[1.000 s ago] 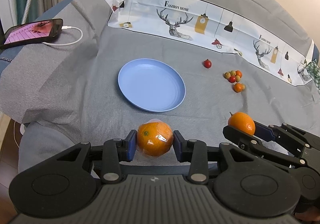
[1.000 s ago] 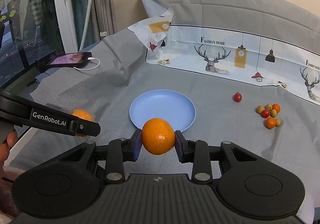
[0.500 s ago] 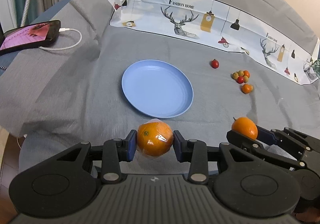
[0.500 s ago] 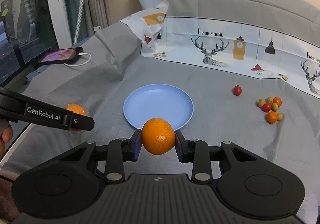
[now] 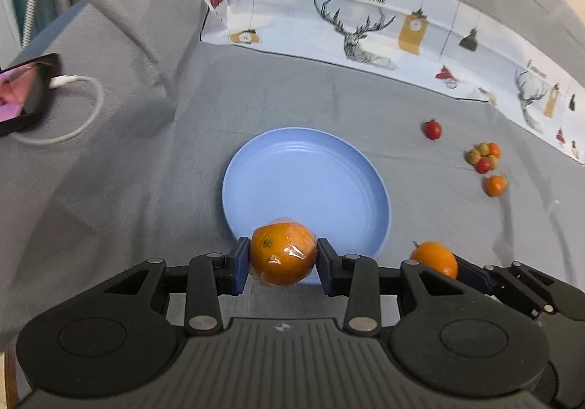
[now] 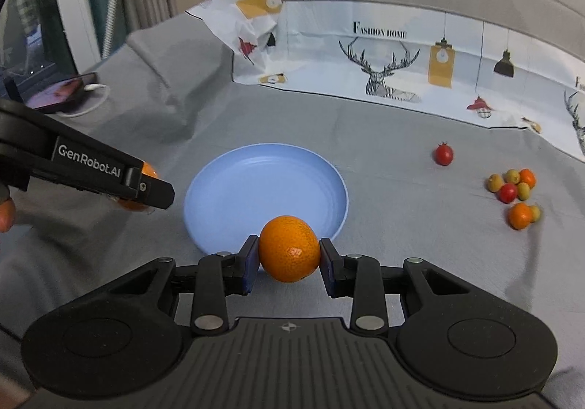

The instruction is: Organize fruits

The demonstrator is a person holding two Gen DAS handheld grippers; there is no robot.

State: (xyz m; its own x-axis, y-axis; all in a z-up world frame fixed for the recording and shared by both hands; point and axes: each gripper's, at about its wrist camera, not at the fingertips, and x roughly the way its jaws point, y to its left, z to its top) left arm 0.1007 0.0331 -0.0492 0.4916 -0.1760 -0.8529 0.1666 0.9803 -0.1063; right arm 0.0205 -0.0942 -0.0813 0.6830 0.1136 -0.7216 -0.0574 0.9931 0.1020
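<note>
My left gripper (image 5: pixel 283 257) is shut on a plastic-wrapped orange (image 5: pixel 283 252), held over the near rim of the blue plate (image 5: pixel 303 175). My right gripper (image 6: pixel 289 255) is shut on a bare orange (image 6: pixel 289 248) at the near edge of the same plate (image 6: pixel 263 189). In the left wrist view the right gripper and its orange (image 5: pixel 435 257) show at lower right. In the right wrist view the left gripper's arm (image 6: pixel 91 171) crosses at the left, its orange (image 6: pixel 148 171) mostly hidden behind it. A red cherry tomato (image 5: pixel 432 129) and a cluster of small fruits (image 5: pixel 484 156) lie right of the plate.
A grey cloth (image 5: pixel 146 153) covers the surface. A phone (image 5: pixel 22 94) with a white cable (image 5: pixel 84 109) lies at the far left. A printed deer-pattern sheet (image 5: pixel 365 25) stands along the back. A single small orange fruit (image 6: pixel 520 215) sits near the cluster (image 6: pixel 512 184).
Both grippers have moved forward and down toward the blue plate, each keeping its orange; the plate now looks larger and sits just under the held fruits.
</note>
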